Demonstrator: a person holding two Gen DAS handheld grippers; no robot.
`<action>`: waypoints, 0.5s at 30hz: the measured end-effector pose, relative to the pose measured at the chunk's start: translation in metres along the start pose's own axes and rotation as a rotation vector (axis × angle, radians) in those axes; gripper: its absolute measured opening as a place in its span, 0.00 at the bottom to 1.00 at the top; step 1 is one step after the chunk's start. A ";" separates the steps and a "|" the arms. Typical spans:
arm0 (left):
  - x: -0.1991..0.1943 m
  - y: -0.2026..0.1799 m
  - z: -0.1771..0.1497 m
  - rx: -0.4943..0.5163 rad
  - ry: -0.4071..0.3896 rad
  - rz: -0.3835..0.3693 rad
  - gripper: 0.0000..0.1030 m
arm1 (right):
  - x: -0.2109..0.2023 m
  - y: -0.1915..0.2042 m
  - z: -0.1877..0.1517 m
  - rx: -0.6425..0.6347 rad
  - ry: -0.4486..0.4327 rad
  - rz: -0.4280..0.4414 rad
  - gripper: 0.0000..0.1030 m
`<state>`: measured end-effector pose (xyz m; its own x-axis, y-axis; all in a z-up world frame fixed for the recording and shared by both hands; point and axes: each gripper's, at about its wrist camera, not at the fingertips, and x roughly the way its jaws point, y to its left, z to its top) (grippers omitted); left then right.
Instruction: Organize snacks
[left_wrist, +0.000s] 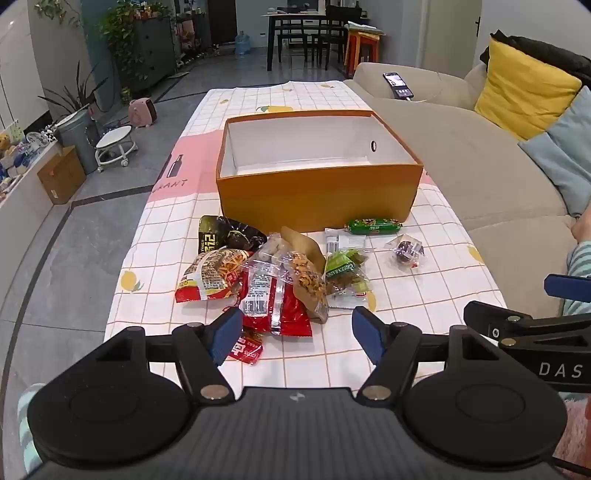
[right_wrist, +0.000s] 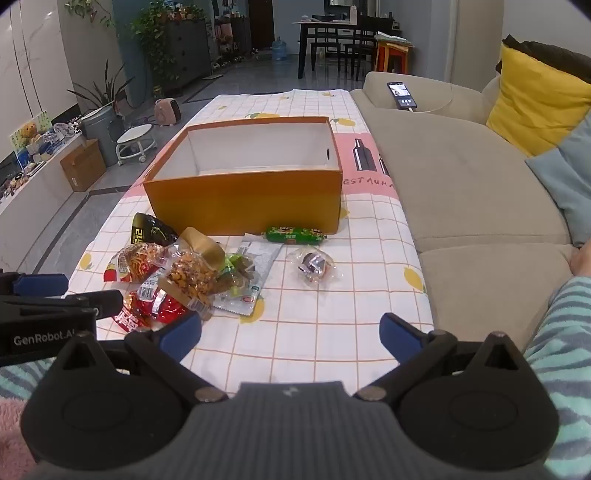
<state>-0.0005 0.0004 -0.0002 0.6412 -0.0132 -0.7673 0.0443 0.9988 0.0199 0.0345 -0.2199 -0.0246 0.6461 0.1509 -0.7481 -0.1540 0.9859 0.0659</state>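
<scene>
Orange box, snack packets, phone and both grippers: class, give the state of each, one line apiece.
orange box: lid off, nothing visible inside.
snack packets: heaped on the tablecloth, outside the box.
green sausage: lying flat beside the box.
phone: screen lit.
left gripper: open.
right gripper: open.

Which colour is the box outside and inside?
The box is orange outside and white inside; the left wrist view shows it best.

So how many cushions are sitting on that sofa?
2 that I can see: a yellow cushion against the sofa's backrest, and a light blue cushion just in front of it, nearer the camera. The frame edge may hide others.
</scene>
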 end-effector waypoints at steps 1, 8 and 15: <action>0.000 0.000 0.000 0.000 0.001 -0.005 0.78 | 0.000 0.000 0.000 0.001 0.004 0.001 0.96; 0.000 0.005 -0.002 -0.022 0.007 -0.005 0.78 | 0.001 0.000 0.000 0.000 0.005 0.002 0.96; 0.002 0.006 0.000 -0.033 0.013 0.001 0.77 | 0.001 0.001 0.000 -0.007 0.006 0.002 0.96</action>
<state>0.0006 0.0066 -0.0017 0.6315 -0.0117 -0.7753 0.0182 0.9998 -0.0002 0.0350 -0.2186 -0.0252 0.6413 0.1527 -0.7519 -0.1609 0.9850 0.0628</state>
